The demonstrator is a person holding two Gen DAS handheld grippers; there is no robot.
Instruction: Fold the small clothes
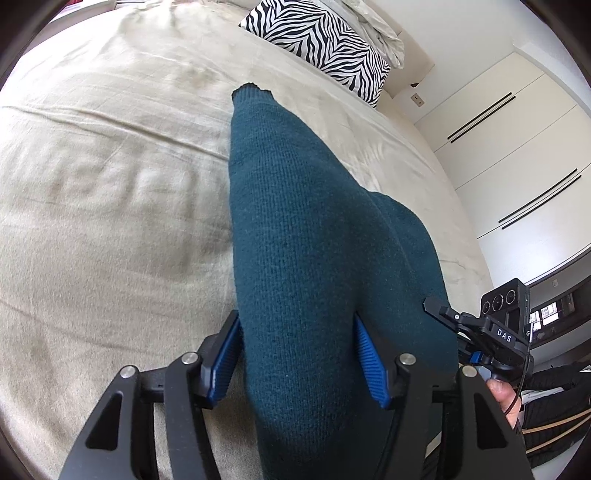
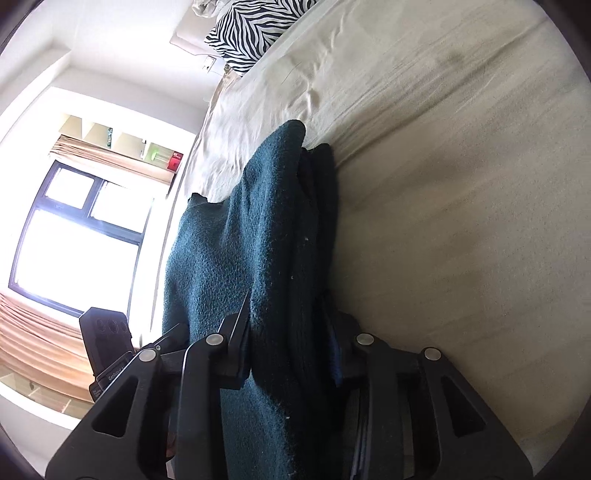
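beige bedspread (image 1: 110, 221) underneath; left gripper (image 1: 297, 354) and right gripper (image 2: 291, 343) each clamp dark teal knitted garment (image 1: 295, 240), mid-fold; next, lay it flat.

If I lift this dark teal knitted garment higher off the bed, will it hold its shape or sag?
The dark teal knitted garment will probably sag: it already drapes limply between the left gripper and the right gripper. Its thick knit suggests some weight, and the fuzzy surface likely grips the ribbed blue pads rather than slipping.

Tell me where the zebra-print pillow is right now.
The zebra-print pillow sits at the far head end of the beige bed, top centre in the left wrist view, beyond the teal knit garment and beside crumpled white bedding.
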